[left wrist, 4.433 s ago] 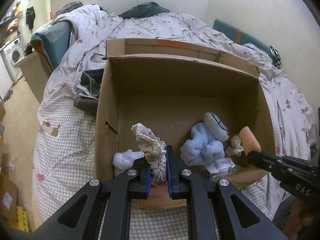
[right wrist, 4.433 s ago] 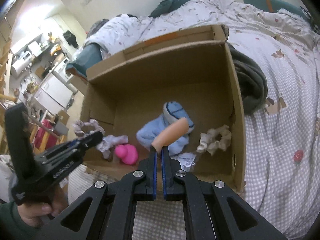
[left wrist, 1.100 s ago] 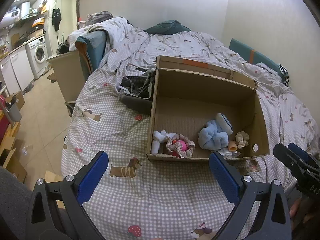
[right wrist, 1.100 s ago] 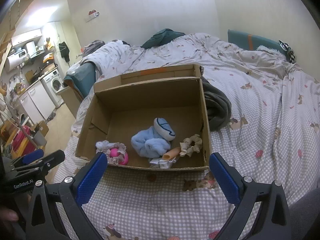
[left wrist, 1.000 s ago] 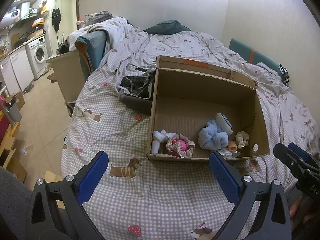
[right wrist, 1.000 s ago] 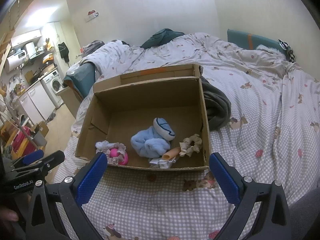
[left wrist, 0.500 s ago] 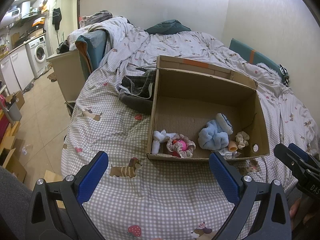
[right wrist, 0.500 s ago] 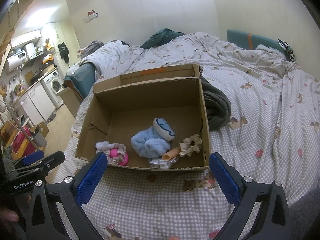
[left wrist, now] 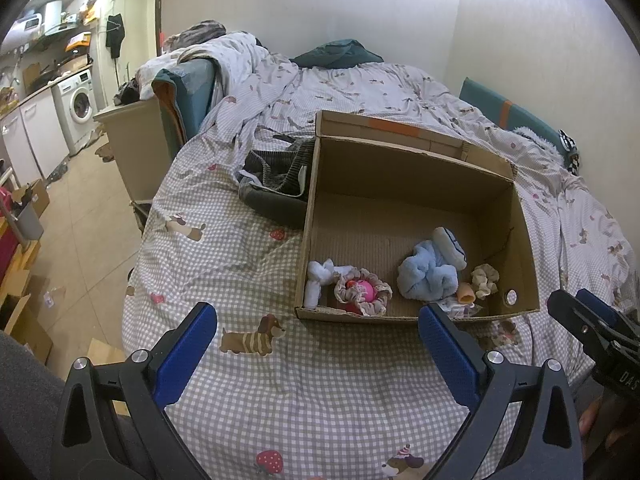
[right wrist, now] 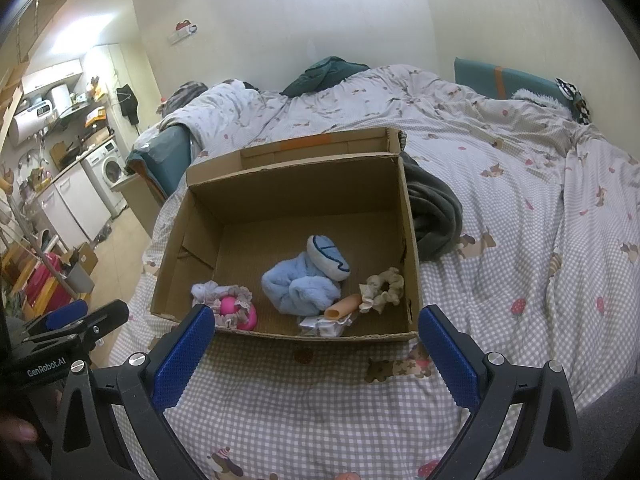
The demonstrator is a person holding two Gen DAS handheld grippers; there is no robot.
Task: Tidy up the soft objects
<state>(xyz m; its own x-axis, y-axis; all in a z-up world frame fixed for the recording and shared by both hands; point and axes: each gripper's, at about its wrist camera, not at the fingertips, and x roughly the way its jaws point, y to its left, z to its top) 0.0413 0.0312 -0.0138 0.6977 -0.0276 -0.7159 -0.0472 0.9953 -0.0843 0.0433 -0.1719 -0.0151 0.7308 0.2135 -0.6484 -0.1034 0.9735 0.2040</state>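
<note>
Checked bedding with dog prints covers the bed (right wrist: 500, 240) that carries an open cardboard box (right wrist: 412, 248). Inside, along its near wall, lie a white sock (left wrist: 320, 276), a frilly scrunchie (left wrist: 362, 290) around a pink ball (right wrist: 236, 308), a fluffy blue bundle (right wrist: 300, 284), a peach tube (right wrist: 344, 307) and a beige scrunchie (right wrist: 382, 286). Dark grey clothing (left wrist: 276, 188) lies just beside the box. Both the left gripper (left wrist: 318, 344) and right gripper (right wrist: 316, 344) hover before the box, fingers spread wide, holding nothing. A washing machine (left wrist: 82, 104) stands across the tiled floor (left wrist: 80, 240).
</note>
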